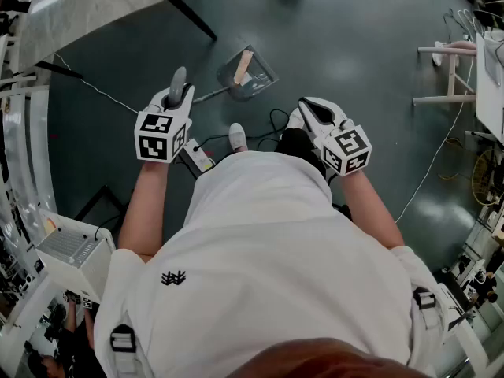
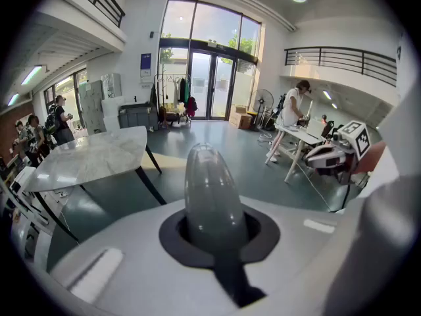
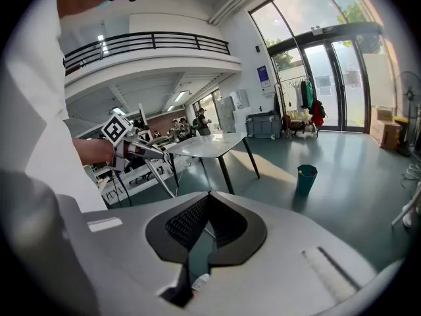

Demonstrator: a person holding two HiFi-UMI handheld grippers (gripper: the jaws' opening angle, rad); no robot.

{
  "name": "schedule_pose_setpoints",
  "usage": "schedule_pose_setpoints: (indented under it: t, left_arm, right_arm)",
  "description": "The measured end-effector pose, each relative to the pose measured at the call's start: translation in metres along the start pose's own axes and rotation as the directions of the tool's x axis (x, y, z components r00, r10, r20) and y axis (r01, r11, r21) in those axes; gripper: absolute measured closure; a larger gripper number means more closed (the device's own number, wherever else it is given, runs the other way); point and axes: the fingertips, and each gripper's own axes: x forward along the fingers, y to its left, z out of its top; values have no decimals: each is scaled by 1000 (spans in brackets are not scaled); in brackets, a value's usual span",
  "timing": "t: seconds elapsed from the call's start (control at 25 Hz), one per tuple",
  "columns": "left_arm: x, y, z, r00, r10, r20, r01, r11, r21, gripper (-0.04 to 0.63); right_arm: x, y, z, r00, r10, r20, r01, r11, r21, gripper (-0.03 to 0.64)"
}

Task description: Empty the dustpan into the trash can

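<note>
In the head view, the dustpan (image 1: 246, 73) sits low over the dark floor ahead of my feet, with a tan piece of rubbish in its pan. Its thin rod runs back to a grey handle (image 1: 178, 83). My left gripper (image 1: 177, 101) is shut on that handle, and the rounded grey grip (image 2: 210, 196) sticks up between the jaws in the left gripper view. My right gripper (image 1: 307, 109) is held off to the right, shut and empty, its black pads (image 3: 191, 219) meeting at the tip. A teal trash can (image 3: 306, 178) stands far off on the floor.
A marble-topped table (image 1: 87, 2) on black legs stands at the front left. Cables and a power strip (image 1: 197, 157) lie by my feet. A white stand (image 1: 449, 73) is at the right, and a white box (image 1: 75, 254) at the lower left. People stand at benches farther away.
</note>
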Motion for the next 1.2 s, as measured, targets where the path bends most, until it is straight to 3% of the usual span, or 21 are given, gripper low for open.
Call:
schedule_pose_setpoints:
  t: [0.28, 0.48, 0.84, 1.0, 1.2]
  left_arm:
    - [12, -4, -3, 998, 52, -36, -53, 998, -16, 531]
    - [31, -22, 31, 996, 86, -34, -86, 996, -2, 531]
    - [61, -33, 96, 989, 147, -14, -147, 988, -40, 531]
    - [84, -25, 126, 989, 148, -6, -148, 988, -44, 531]
    - [56, -6, 132, 991, 131, 33, -129, 991, -37, 531]
  right_arm:
    - [-22, -11, -2, 1000, -4, 9, 4, 1000, -6, 617]
    - [-35, -56, 8, 1000, -1, 30, 1, 1000, -3, 617]
    - [-49, -129, 17, 998, 24, 61, -27, 999, 45, 613]
    - [-42, -158, 27, 997, 9, 74, -13, 998, 62, 564]
    - [-36, -120, 44, 995, -9, 97, 6, 1000, 27, 555]
